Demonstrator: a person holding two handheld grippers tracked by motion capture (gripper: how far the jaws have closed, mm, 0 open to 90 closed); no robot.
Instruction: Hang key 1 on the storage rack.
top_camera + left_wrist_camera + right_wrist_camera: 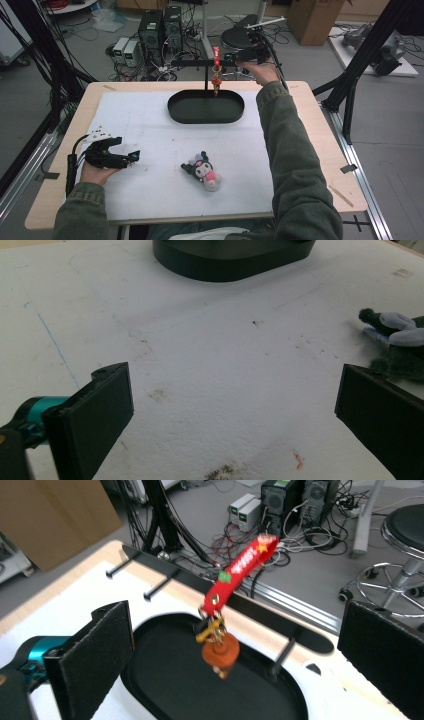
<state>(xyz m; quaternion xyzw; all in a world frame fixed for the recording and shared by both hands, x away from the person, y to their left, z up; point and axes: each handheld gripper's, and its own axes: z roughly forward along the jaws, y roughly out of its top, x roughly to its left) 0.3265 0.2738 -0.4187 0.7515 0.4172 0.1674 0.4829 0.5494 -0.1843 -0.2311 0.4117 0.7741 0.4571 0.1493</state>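
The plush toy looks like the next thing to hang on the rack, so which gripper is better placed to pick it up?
Left. The left gripper rests open beside the plush toy, whereas the right gripper is far off at the rack.

Left gripper resting low in left hand, jaws spread wide. Right gripper held out on outstretched right arm, jaws parted wide, nothing between.

One keychain, one plush toy, one black tray, two tongs.
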